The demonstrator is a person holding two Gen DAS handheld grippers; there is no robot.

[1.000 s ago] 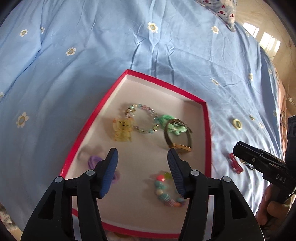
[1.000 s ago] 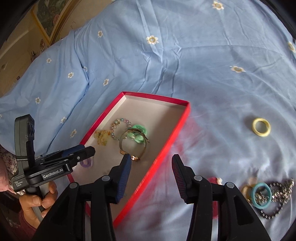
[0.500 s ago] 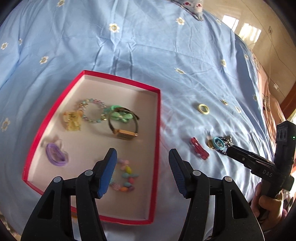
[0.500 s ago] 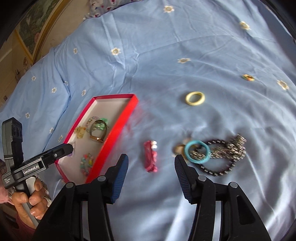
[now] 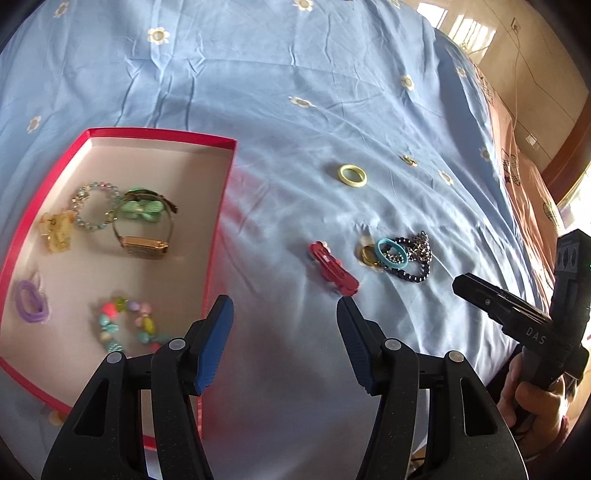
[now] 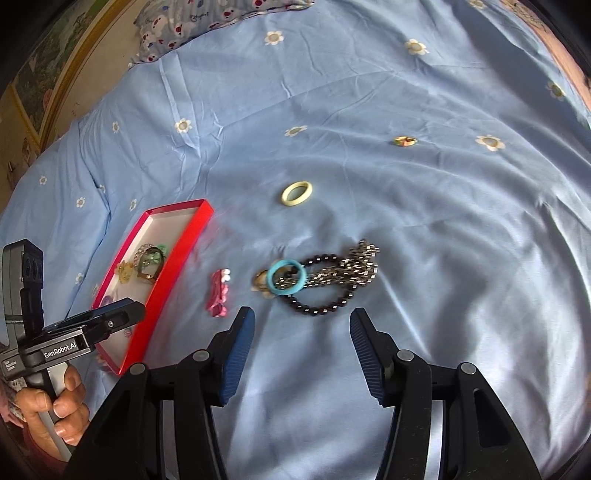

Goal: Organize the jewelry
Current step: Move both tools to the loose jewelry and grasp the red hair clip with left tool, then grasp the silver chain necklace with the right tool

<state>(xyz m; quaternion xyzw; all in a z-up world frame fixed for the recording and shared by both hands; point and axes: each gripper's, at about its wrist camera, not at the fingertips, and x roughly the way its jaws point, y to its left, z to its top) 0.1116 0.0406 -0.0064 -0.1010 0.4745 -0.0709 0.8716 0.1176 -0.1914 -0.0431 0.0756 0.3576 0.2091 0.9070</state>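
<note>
You're over a bed: light-blue sheet [image 6: 424, 206] with white daisy print, creased, fills most of both views. Patterned pillow [image 6: 207, 22] at top left of the right view, framed picture [image 6: 44, 85] on the wall beside it. Sunlit window [image 5: 467, 31] and tan wall at upper right of the left view.

Both grippers are black plastic with ribbed blue pads lining the jaws and round silver rivets at the pivots. The left gripper [image 5: 284, 334] carries white "GenRobot.AI" lettering on its side and a boxy black block on top above a pale grey handle. The right gripper [image 6: 303, 347] is marked "DAS" in grey, with a small green light on its block.
</note>
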